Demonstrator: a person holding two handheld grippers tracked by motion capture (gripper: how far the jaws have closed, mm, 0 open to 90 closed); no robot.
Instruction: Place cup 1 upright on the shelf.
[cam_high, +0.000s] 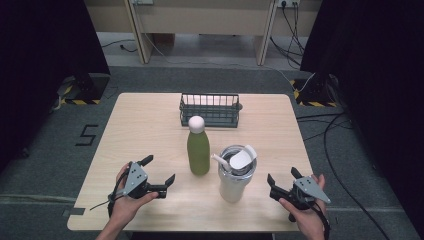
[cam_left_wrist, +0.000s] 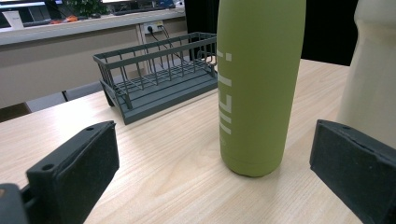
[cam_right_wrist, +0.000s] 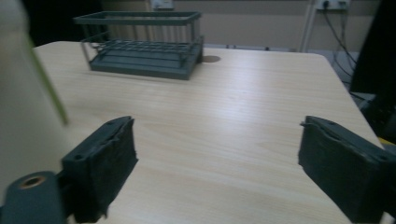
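- Tongs first: my left gripper (cam_high: 159, 170) sits low at the table's (cam_high: 150, 125) near edge, jaws spread wide, nothing between them.
- My right gripper (cam_high: 283, 177) is on the other side, jaws also apart and bare.
- Between them stands the white tumbler (cam_high: 234, 175), lid flipped up.
- Just beside it, upright, is the green bottle (cam_high: 198, 148).
- Farther back sits the wire rack (cam_high: 209, 110).

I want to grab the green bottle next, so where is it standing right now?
In the high view, the green bottle stands upright near the table's middle, in front of the wire basket and just left of the white tumbler.
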